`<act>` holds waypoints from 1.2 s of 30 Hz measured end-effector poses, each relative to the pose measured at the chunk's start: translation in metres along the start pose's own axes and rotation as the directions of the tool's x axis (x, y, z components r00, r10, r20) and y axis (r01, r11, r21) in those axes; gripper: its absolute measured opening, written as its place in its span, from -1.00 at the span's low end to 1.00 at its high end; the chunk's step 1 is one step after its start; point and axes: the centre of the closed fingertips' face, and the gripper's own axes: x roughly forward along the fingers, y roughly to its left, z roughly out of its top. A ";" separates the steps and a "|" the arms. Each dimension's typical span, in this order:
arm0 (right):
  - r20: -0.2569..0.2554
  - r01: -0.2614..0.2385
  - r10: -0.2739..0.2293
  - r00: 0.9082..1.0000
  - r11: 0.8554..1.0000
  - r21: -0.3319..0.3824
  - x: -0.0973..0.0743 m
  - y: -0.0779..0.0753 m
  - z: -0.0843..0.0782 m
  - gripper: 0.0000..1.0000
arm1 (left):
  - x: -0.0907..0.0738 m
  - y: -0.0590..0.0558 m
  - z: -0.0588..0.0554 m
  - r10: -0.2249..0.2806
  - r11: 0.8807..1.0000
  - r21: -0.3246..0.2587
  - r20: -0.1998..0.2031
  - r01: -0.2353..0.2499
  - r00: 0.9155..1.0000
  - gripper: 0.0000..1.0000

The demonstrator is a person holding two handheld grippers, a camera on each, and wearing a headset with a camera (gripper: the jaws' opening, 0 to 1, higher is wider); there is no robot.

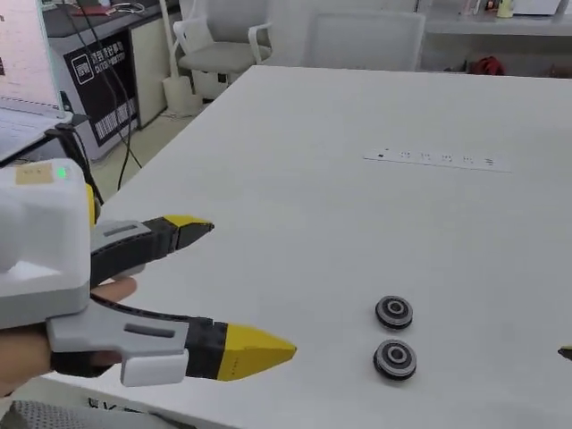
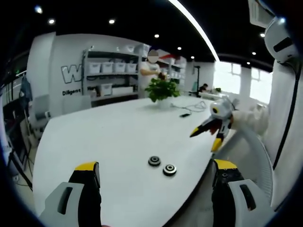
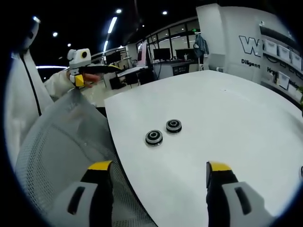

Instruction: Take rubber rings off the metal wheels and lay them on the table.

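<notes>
- White tabletop (image 1: 313,206) is carrying two small metal wheels, both lying flat. The near wheel (image 1: 394,359) is sitting close to the person's edge, and the far wheel (image 1: 393,312) is resting just beyond the near wheel with a thin gap between them.
- Black rubber rings (image 1: 379,359) seem to be hugging the rims of both wheels, though the wheels are showing too small to be sure of the fit.
- The left tool (image 1: 250,289) is hovering well to the left of the near wheel, by the tabletop's edge, and a hand (image 1: 22,362) is gripping it. Its yellow-tipped jaws are standing wide apart and pinching nothing.
- In the left gripper view those spread jaws are framing the near wheel, which is lying ahead of them and well clear of both.
- The right tool (image 3: 158,166) is hanging on the opposite side of the near wheel, well apart from it. Its jaws are likewise gaping wide with nothing between them, one over the tabletop and the other over a grey mesh chair (image 3: 61,142).
- A power strip (image 1: 438,159) set flush in the tabletop is lying well beyond the near wheel.
- A potted plant (image 2: 161,89) is standing far across the tabletop from the near wheel, as the left gripper view is showing it.
</notes>
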 end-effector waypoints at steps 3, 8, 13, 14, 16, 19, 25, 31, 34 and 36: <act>0.021 0.012 -0.012 1.000 1.000 -0.002 -0.003 -0.003 0.002 0.53 | 0.006 0.000 0.003 -0.010 1.000 0.016 0.001 0.010 1.000 1.00; 0.045 0.032 -0.033 0.998 0.999 0.003 -0.006 -0.005 0.004 0.51 | 0.014 -0.005 0.010 -0.053 0.997 0.050 -0.008 0.053 0.999 1.00; 0.042 0.043 -0.043 0.998 0.999 0.010 -0.010 -0.004 0.000 0.51 | 0.022 -0.013 0.021 -0.097 0.993 0.072 0.006 0.096 0.995 1.00; 0.043 0.044 -0.045 0.998 0.999 0.012 -0.011 -0.004 0.000 0.51 | 0.024 -0.016 0.023 -0.108 0.991 0.079 0.006 0.107 0.994 0.99; 0.045 0.051 -0.052 0.998 0.999 0.016 -0.012 -0.004 -0.001 0.50 | 0.028 -0.022 0.026 -0.131 0.988 0.089 0.006 0.130 0.991 0.99; 0.054 0.055 -0.056 0.997 0.998 0.021 -0.014 -0.003 0.000 0.50 | 0.033 -0.031 0.029 -0.166 0.981 0.104 0.001 0.165 0.986 0.97; 0.097 0.057 -0.059 0.993 0.998 0.031 -0.011 -0.001 0.011 0.49 | 0.046 -0.042 0.035 -0.209 0.971 0.123 0.004 0.207 0.978 0.96; 0.107 0.048 -0.049 0.993 0.999 0.014 -0.008 -0.001 0.019 0.48 | 0.057 -0.051 0.037 -0.251 0.956 0.155 -0.018 0.250 0.968 0.93; 0.095 0.043 -0.043 0.995 0.999 -0.005 -0.007 -0.004 0.024 0.47 | 0.062 -0.055 0.038 -0.278 0.946 0.168 -0.025 0.278 0.960 0.88; 0.094 0.042 -0.039 0.995 0.999 -0.025 -0.007 -0.006 0.030 0.47 | 0.065 -0.056 0.038 -0.287 0.942 0.173 -0.032 0.289 0.957 0.86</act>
